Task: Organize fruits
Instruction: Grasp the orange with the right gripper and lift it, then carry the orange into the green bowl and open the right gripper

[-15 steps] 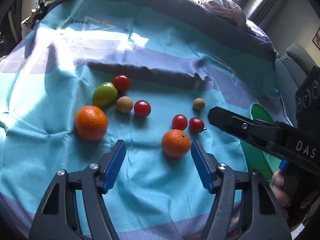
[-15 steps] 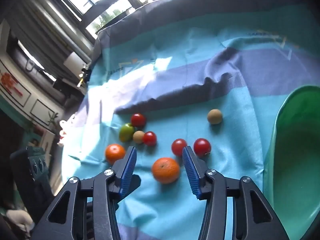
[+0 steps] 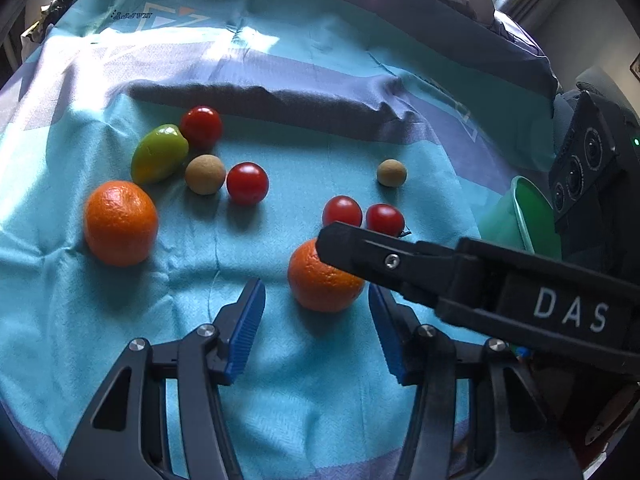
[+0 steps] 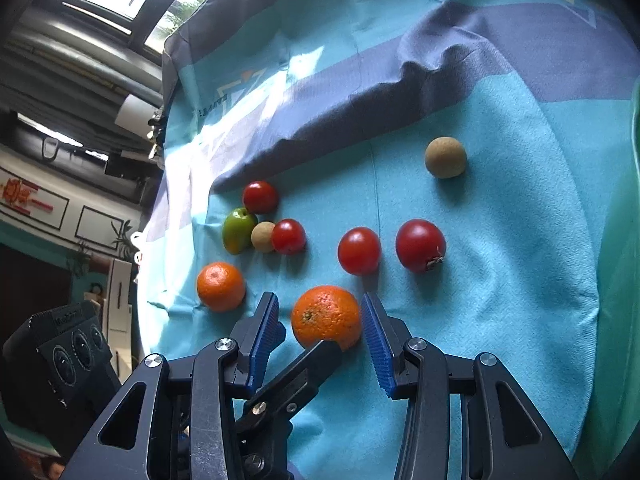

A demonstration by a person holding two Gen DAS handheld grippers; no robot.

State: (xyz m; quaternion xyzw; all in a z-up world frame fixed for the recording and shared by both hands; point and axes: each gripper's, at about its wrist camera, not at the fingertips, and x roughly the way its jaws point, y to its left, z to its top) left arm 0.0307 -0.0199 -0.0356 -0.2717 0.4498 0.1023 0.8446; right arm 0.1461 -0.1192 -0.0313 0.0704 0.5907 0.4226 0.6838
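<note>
Fruit lies on a blue cloth. An orange (image 3: 324, 280) (image 4: 326, 316) sits between the blue pads of both grippers. My left gripper (image 3: 316, 324) is open, the orange just ahead of its tips. My right gripper (image 4: 320, 324) is open with the orange between its fingers; its dark finger (image 3: 360, 248) crosses over the orange in the left wrist view. A second orange (image 3: 120, 222) (image 4: 221, 286) lies to the left. Nearby lie several red tomatoes (image 3: 247, 183) (image 4: 359, 251), a green fruit (image 3: 159, 153) (image 4: 238, 230) and two small brown fruits (image 3: 391, 173) (image 4: 445, 157).
A green bowl (image 3: 524, 216) (image 4: 634, 120) stands at the right edge of the cloth. The cloth has a raised dark fold (image 3: 280, 100) behind the fruit. A cushion and a window lie beyond the far edge.
Both grippers have moved forward to the near orange. The right gripper's finger now reaches over it, and its pads flank it. The fruit has not moved.
</note>
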